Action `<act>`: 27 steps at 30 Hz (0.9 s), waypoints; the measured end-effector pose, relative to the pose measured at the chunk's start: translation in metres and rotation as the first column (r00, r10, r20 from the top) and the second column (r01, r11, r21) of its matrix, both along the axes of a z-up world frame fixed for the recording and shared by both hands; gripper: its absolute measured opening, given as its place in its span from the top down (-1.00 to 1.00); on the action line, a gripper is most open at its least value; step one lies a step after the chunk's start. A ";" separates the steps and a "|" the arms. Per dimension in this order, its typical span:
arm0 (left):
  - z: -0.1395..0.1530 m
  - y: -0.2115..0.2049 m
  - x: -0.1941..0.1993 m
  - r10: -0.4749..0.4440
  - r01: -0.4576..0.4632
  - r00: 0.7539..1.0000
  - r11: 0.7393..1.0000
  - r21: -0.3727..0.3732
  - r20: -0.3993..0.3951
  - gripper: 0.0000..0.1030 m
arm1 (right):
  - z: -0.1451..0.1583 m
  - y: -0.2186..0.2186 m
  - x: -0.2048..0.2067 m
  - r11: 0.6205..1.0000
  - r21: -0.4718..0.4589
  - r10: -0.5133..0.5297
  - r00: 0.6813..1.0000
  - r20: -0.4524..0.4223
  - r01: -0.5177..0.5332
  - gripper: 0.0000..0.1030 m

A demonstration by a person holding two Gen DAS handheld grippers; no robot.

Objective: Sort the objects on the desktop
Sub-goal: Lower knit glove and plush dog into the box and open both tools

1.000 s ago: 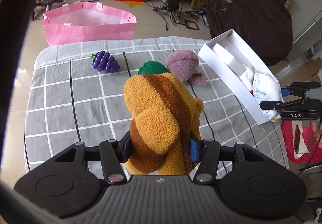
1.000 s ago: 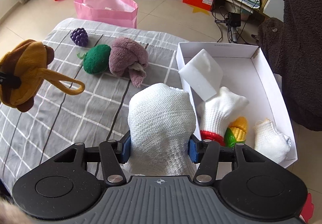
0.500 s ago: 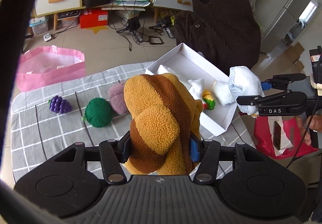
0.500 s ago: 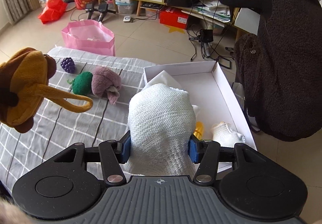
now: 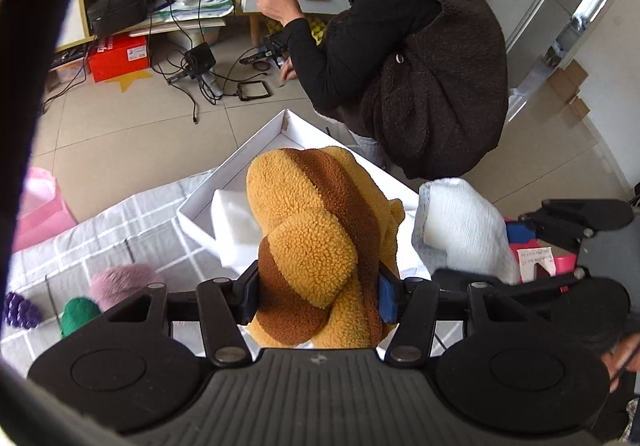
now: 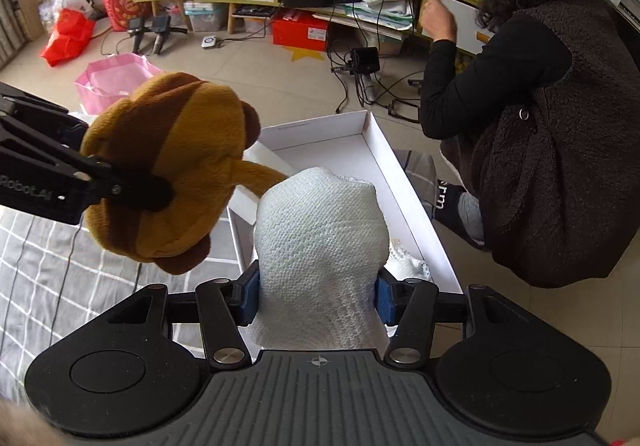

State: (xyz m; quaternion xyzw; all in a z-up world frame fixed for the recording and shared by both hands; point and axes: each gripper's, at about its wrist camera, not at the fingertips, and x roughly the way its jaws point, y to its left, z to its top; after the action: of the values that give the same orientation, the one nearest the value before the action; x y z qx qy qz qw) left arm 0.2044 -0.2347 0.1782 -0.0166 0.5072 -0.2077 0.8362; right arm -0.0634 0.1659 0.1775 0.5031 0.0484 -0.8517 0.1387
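My left gripper [image 5: 318, 296] is shut on a brown and yellow plush toy [image 5: 316, 238] and holds it in the air over the near end of the white box [image 5: 224, 173]. The toy also shows in the right wrist view [image 6: 168, 165], beside the box [image 6: 404, 181]. My right gripper [image 6: 318, 296] is shut on a white knitted cloth [image 6: 320, 238] above the box's near end. The cloth also shows at the right of the left wrist view [image 5: 464, 226]. White items in the box are mostly hidden.
A purple grape toy [image 5: 20, 312], a green plush [image 5: 78, 314] and a mauve plush [image 5: 120, 280] lie on the grey checked cloth [image 6: 48, 286]. A person in dark clothes [image 6: 540, 133] crouches beside the box's far right. A pink bag [image 6: 114, 79] stands on the floor.
Both grippers have risen and swung toward the white box with their loads. The plush toy and the white cloth are now close together above the box.
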 end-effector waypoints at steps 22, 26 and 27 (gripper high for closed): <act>-0.056 -0.033 0.082 0.015 -0.013 0.999 0.996 0.086 -0.030 -0.02 | -0.077 0.018 -0.055 0.997 0.014 -0.072 0.991 0.114 0.071 -0.18; -0.063 -0.036 0.087 0.019 -0.015 0.999 0.995 0.099 -0.040 -0.03 | -0.084 0.019 -0.059 0.997 0.016 -0.074 0.990 0.122 0.073 -0.19; -0.064 -0.037 0.088 0.021 -0.016 0.999 0.994 0.108 -0.040 -0.03 | -0.086 0.020 -0.060 0.997 0.015 -0.075 0.989 0.126 0.074 -0.19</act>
State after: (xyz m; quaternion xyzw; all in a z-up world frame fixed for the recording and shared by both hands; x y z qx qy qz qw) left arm 0.2920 -0.2717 0.1146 0.0195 0.5346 -0.1720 0.8272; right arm -0.1237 0.1856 0.0914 0.5583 0.0252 -0.8223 0.1070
